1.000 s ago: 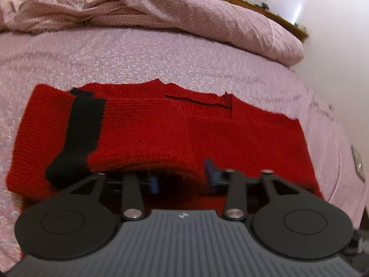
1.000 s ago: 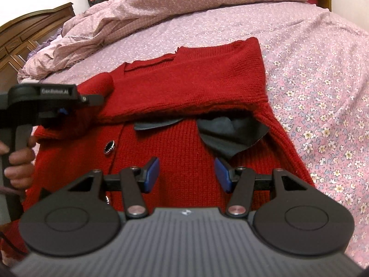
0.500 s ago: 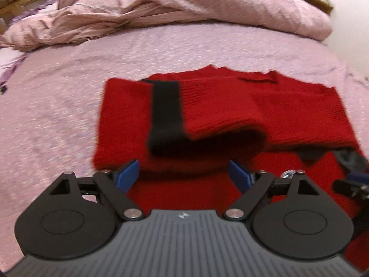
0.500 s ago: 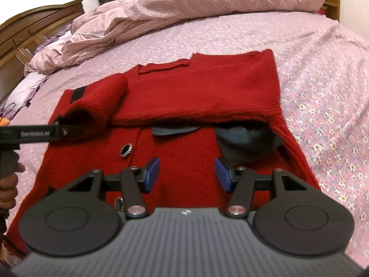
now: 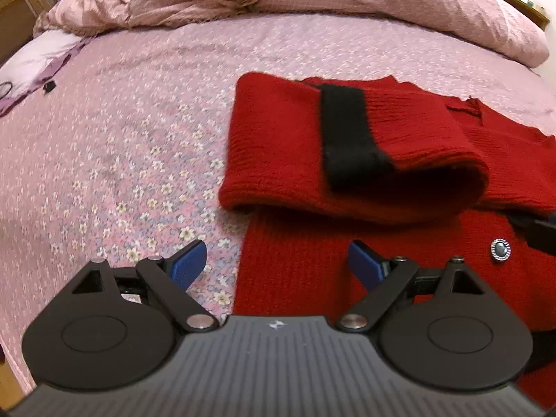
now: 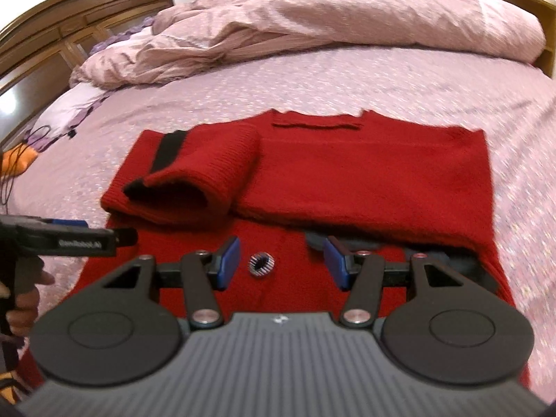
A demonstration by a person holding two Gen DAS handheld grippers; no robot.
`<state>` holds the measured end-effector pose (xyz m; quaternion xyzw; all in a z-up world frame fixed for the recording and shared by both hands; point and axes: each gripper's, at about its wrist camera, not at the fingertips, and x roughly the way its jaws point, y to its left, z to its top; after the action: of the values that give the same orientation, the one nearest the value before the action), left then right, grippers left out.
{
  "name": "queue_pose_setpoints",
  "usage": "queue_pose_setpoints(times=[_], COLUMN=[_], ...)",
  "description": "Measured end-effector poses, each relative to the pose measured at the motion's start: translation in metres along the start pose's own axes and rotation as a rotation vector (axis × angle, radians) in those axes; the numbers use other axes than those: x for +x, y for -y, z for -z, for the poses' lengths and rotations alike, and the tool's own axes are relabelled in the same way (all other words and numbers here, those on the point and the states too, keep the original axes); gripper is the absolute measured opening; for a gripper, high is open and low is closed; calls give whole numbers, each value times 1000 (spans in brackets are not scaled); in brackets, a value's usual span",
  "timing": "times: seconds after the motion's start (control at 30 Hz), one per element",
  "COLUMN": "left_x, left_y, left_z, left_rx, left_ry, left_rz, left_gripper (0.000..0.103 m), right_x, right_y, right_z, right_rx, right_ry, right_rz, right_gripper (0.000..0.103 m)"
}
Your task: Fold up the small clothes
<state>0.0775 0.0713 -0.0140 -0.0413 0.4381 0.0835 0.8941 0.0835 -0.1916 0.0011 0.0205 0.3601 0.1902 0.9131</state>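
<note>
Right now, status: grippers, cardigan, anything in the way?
Left gripper open, empty. Right gripper open, empty. Cardigan flat on bed, sleeve folded in. Nothing in the way.

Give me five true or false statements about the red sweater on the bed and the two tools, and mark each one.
1. The sweater lies on a floral bedsheet. True.
2. The left tool grips the sleeve. False: its pads are wide apart with nothing between them.
3. The sleeve has a black band. True.
4. The sleeve is spread out to the side, off the sweater. False: it is folded across the sweater's body.
5. The right tool holds the button. False: the button sits on the sweater in the gap between open pads.
</note>
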Motion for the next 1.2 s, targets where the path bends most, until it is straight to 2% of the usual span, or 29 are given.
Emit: queue_pose_setpoints(times=[0.17,0.53,0.67,0.77,0.83,0.87,0.9,0.93,0.97,1.0,1.2], left_x=[3,10,12,12,12,12,12,12,13,13,14], left_y=[-5,-13,-15,-15,-15,-15,-15,-15,-14,-14,-13], left_z=[1,2,2,3,2,2,2,2,1,1,-4], left_rx=[-11,-52,-67,-66,-68,-68,-67,-66,-66,-65,-56], left_ry=[-6,-18,-19,-19,-17,-15,-12,-10,-8,-4,19], left_rz=[-7,12,19,20,18,17,14,11,8,6,-21], left_gripper=[91,92,92,92,92,92,92,92,92,92,92], right_x=[14,51,68,75,74,73,72,71,69,66,37], right_y=[-21,-78,-100,-108,-106,-103,-100,-95,-89,-83,-44], right_z=[-17,-36,-31,-30,-33,-36,-38,-41,-44,-48,-68], right_rx=[-66,-332,-512,-572,-562,-539,-510,-476,-437,-392,-153], right_ry=[1,23,47,65,98,110,112,112,114,118,200], right_rz=[-5,57,160,170,147,135,128,119,104,93,58], right_gripper=[55,56,56,55,54,50,38,31,21,16,13])
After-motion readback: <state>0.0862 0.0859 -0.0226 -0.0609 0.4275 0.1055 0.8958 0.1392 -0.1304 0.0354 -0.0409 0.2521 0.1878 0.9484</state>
